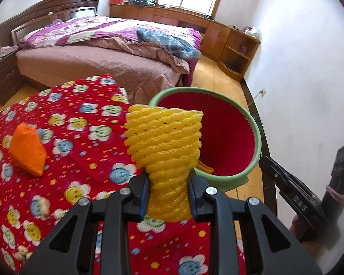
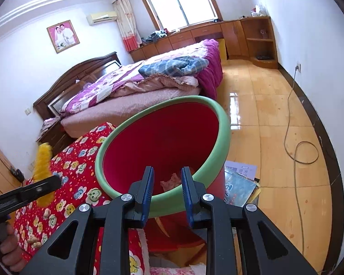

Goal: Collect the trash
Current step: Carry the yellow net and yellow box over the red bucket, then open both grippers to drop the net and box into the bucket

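My left gripper [image 1: 168, 183] is shut on a yellow foam fruit net [image 1: 165, 135], held upright just in front of a red bin with a green rim [image 1: 258, 142]. The net also shows in the right wrist view [image 2: 42, 158], with the left gripper's tip [image 2: 52, 180] below it. An orange foam net [image 1: 27, 153] lies on the red flowered tablecloth [image 1: 80, 126]. My right gripper [image 2: 167, 178] hovers over the near rim of the bin [image 2: 224, 123], jaws a little apart with nothing pressed between them. A pink scrap [image 2: 172, 181] lies inside the bin. A yellow piece [image 1: 205, 166] lies there too.
Peanut shells [image 1: 44, 208] are scattered on the tablecloth. Magazines [image 2: 238, 183] lie on the wooden floor beside the bin, and a cable [image 2: 293, 119] trails along the wall. A bed [image 1: 103, 64] stands beyond the table.
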